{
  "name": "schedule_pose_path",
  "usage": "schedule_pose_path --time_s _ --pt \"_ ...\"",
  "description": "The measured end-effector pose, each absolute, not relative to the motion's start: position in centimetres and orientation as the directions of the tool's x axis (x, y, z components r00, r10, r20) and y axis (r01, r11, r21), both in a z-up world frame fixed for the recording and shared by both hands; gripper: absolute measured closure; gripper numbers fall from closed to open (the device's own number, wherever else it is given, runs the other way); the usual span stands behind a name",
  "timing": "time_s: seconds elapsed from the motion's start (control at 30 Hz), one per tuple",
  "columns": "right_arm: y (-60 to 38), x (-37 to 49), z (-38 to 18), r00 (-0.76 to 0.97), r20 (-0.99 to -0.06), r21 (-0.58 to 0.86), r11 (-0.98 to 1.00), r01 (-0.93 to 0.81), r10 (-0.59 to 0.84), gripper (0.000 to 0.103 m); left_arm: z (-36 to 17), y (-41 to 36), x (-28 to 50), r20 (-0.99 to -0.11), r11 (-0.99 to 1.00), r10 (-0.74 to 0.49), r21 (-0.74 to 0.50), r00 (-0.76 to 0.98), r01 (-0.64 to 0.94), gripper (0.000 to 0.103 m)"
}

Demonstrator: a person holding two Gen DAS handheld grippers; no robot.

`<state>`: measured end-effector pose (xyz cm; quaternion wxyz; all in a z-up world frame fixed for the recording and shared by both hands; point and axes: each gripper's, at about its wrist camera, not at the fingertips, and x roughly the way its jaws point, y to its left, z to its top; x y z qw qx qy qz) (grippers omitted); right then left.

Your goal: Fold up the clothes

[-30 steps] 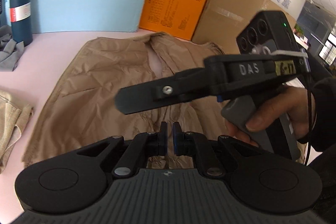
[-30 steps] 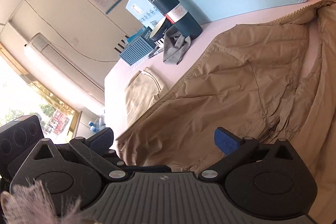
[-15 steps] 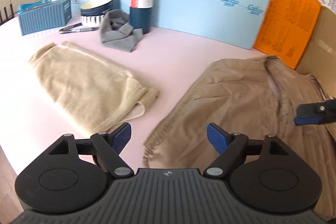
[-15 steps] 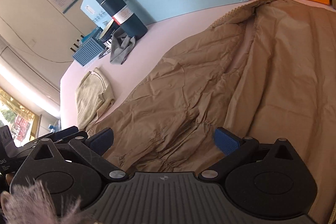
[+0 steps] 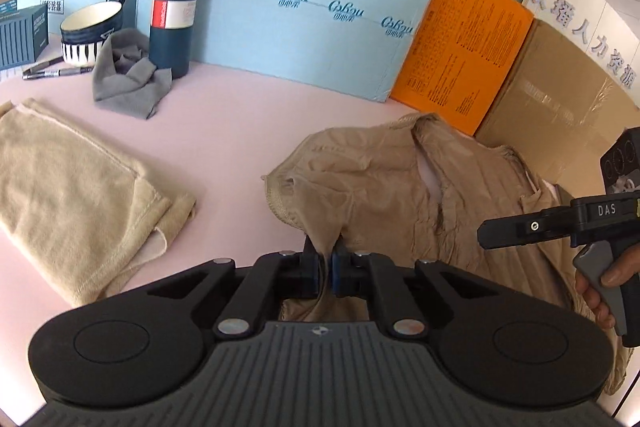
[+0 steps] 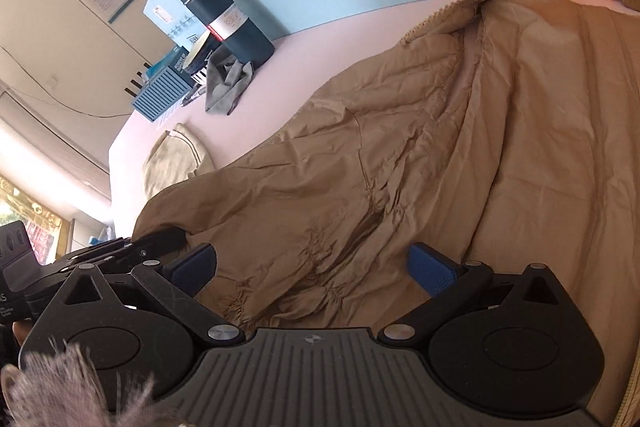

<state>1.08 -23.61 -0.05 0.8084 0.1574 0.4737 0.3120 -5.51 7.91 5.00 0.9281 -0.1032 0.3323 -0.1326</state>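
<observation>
On the pink table (image 5: 224,131), the left tool (image 5: 326,265), spread half a second ago, now pinches the tan garment (image 5: 384,183); the right tool (image 6: 312,267) stays spread.

Bare pink tabletop (image 5: 224,131) lay open between the folded beige towel (image 5: 76,195) and the crumpled tan garment (image 5: 392,195). Farther back, a dark blue steel flask (image 5: 176,3), a grey rag (image 5: 128,79) and a striped bowl (image 5: 90,33) crowded the upright light-blue foam board (image 5: 304,3); an orange box (image 5: 464,51) and brown carton (image 5: 560,91) closed the right side.
</observation>
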Motion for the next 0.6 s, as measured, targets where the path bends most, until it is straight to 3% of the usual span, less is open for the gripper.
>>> schedule_pose_path --time_s 0.13,0.17,0.27,0.33,0.47,0.53,0.6 --pt "-22.1 3.5 5.0 0.379 -0.714 0.398 0.787 -0.471 0.588 0.0 7.6 8.3 -4.2 -0.558 0.948 -0.304 -0.254 0.772 0.19 0.098" --pt "-21.5 3.9 7.2 0.448 -0.727 0.268 0.816 -0.512 0.52 0.0 7.9 8.1 -4.0 -0.558 0.951 -0.3 -0.24 0.774 0.195 0.098" --pt "-19.8 3.0 11.7 0.665 -0.642 -0.111 0.811 -0.574 0.382 0.0 7.8 7.4 -4.0 -0.567 0.954 -0.294 -0.219 0.769 0.203 0.098" --pt "-19.8 2.6 12.7 0.718 -0.594 -0.151 0.825 -0.544 0.364 0.0 7.3 6.7 -4.2 -0.57 0.951 -0.306 -0.224 0.763 0.215 0.098" --pt "-22.6 3.5 8.5 0.499 -0.625 0.38 0.793 -0.477 0.6 0.0 6.4 3.3 -5.3 -0.561 0.929 -0.36 -0.147 0.745 0.339 0.098" --pt "-23.1 3.6 6.0 0.443 -0.618 0.525 0.761 -0.382 0.649 0.0 6.0 1.5 -5.9 -0.558 0.898 -0.411 -0.114 0.721 0.424 0.098" --pt "-23.1 3.5 4.1 0.446 -0.606 0.581 0.75 -0.318 0.659 0.0 5.6 -0.4 -6.4 -0.57 0.854 -0.472 -0.105 0.673 0.509 0.097"
